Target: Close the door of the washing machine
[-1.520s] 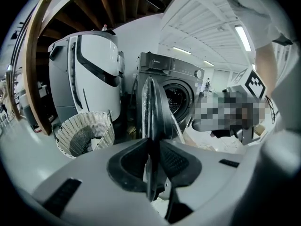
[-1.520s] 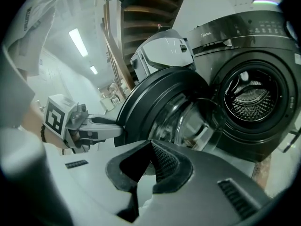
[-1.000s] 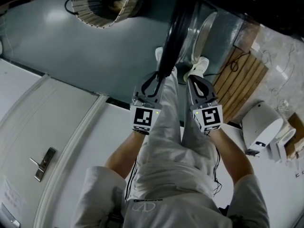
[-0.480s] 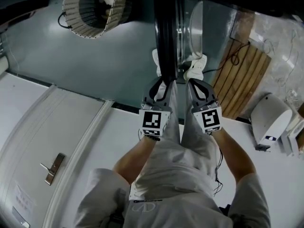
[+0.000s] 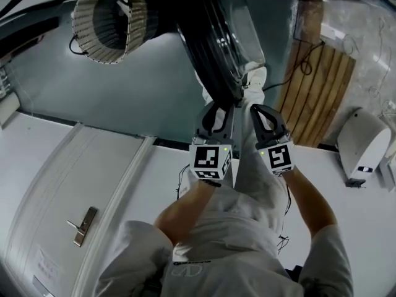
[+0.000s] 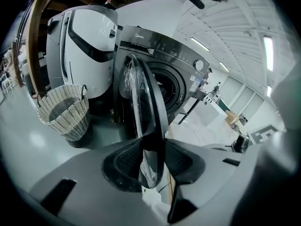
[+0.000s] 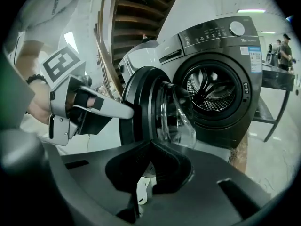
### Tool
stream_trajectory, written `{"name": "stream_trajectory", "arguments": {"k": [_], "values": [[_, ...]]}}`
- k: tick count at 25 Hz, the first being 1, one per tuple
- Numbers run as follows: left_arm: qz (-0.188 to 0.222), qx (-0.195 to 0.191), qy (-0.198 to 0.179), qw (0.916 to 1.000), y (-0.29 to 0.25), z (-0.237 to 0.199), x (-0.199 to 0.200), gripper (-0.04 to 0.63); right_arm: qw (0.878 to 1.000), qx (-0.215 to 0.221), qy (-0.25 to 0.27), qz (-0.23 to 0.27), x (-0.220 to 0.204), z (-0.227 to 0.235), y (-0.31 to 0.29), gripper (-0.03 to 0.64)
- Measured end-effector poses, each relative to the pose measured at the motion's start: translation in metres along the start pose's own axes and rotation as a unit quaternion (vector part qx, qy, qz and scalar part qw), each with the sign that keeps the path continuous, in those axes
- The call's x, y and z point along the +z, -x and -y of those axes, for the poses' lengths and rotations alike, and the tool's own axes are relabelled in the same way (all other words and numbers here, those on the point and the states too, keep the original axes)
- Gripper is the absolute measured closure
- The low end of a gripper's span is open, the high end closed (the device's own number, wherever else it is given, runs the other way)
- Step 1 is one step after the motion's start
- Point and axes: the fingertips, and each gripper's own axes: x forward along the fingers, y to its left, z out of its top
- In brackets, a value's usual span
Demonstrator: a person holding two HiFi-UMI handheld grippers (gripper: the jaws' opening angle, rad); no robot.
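Note:
The dark front-loading washing machine (image 7: 221,74) stands with its round glass door (image 5: 216,42) partly open. In the left gripper view the door (image 6: 146,112) is seen edge-on, its rim running between my fingers (image 6: 124,161). My left gripper (image 5: 216,113) is open and its jaws have just been opening, with the rim between them and a gap at the pads. My right gripper (image 5: 263,119) is shut and holds nothing, just right of the door's rim. In the right gripper view the door (image 7: 141,102) stands just past those closed tips (image 7: 150,145).
A wicker laundry basket (image 5: 102,23) stands on the grey floor left of the machine. A white appliance (image 6: 89,46) stands beside the machine. A slatted wooden panel (image 5: 322,85) and a white device (image 5: 365,147) lie to the right. The person's white shoes (image 5: 257,79) are near the door.
The door has swung round from edge-on to showing its glass face. Both grippers moved with it, rightward in the head view. The left jaws have spread wider.

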Motion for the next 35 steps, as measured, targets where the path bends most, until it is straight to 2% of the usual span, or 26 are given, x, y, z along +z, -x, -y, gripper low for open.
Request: {"name": "stream_trajectory", "arguments": {"k": [4,12,20,27,35], "values": [[-0.004,-0.002,0.009,0.9999,-0.009,0.015,0.004,0.459,1.000,0.007,0.017,0.001,-0.003,0.002,0.008,0.602],[0.001,-0.009,0.031,0.9995,-0.027,0.046,0.015,0.446,1.000,0.002,0.021,0.008,-0.014,0.011,0.017,0.562],[0.001,-0.015,0.053,0.9985,-0.047,0.075,0.024,0.437,0.999,-0.026,0.027,0.017,-0.018,0.035,0.020,0.525],[0.000,-0.031,0.062,0.9976,-0.061,0.095,0.033,0.431,0.998,-0.049,0.036,0.025,-0.014,0.059,0.021,0.522],[0.002,-0.062,0.057,0.9964,-0.075,0.116,0.046,0.431,0.993,-0.101,0.020,0.061,-0.001,0.095,0.023,0.532]]}}
